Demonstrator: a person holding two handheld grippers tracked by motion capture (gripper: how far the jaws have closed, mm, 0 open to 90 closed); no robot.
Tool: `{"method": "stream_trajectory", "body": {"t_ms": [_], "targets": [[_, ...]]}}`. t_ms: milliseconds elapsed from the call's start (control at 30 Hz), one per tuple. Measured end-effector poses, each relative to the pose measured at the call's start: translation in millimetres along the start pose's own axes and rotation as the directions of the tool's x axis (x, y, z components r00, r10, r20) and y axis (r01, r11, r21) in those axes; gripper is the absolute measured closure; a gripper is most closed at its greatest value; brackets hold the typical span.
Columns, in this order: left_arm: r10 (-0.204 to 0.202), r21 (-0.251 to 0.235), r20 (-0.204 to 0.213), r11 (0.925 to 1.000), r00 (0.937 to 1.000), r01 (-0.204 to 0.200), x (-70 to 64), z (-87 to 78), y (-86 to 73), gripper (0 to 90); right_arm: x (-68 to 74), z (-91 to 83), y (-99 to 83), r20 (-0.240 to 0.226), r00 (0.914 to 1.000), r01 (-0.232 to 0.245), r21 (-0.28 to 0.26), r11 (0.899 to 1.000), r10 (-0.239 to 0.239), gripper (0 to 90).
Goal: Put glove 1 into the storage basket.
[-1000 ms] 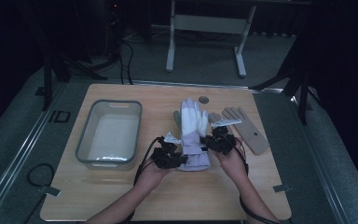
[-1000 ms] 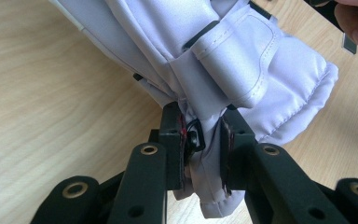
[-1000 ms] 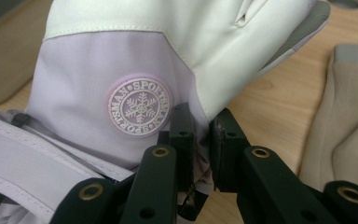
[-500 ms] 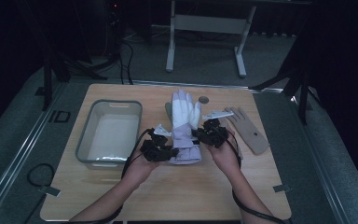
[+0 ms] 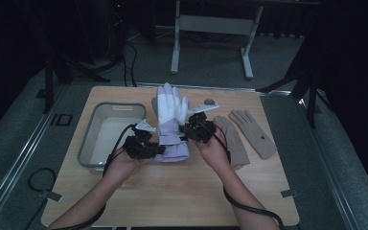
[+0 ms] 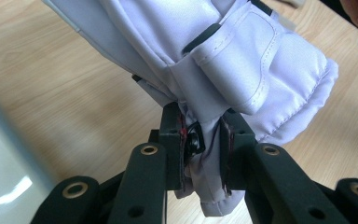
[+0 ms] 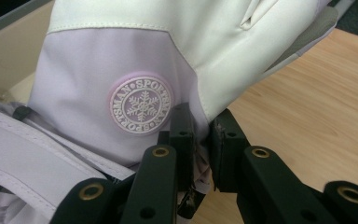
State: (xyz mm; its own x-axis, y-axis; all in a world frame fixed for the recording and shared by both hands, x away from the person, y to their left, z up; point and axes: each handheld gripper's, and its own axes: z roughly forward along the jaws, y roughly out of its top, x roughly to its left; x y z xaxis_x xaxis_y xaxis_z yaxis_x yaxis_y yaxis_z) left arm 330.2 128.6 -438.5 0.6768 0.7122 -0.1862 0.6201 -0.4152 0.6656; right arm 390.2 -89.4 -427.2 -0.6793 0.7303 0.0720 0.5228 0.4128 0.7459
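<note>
Both hand-held grippers clamp the white ski glove [image 5: 171, 125], slung between them: the left hand-held gripper [image 5: 149, 148] pinches its cuff, the right hand-held gripper [image 5: 190, 130] its side. Judging by the grey bin [image 5: 106, 137] just beyond the left one, move both together, keeping the fabric taut, so the fingers clear the rim

Wooden table [image 5: 172, 191]: bin [image 5: 106, 136], beige gloves [image 5: 256, 132].

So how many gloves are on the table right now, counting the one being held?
3. A white and lilac ski glove is held at mid-table by both grippers, and two tan knit gloves lie to its right: one beside the right hand, one farther right. Others could be hidden underneath.
</note>
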Motion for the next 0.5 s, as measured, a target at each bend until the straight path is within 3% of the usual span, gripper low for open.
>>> {"method": "stream_trajectory", "body": {"t_ms": [200, 500], "targets": [[-0.011, 0.004, -0.016, 0.9999, 0.9998, 0.011, 14.8, -19.9, -5.1, 75.1, 18.2, 9.4, 17.9, -0.013, 0.9994, 0.031, -0.006, 0.999, -0.032, 80.7], [0.007, 0.007, -0.056, 0.9999, 0.9984, -0.007, 33.9, -46.4, -17.8, 75.0, 44.5, 25.6, 37.9, -0.040, 0.9971, 0.063, -0.022, 0.998, -0.064, 80.7]]}}
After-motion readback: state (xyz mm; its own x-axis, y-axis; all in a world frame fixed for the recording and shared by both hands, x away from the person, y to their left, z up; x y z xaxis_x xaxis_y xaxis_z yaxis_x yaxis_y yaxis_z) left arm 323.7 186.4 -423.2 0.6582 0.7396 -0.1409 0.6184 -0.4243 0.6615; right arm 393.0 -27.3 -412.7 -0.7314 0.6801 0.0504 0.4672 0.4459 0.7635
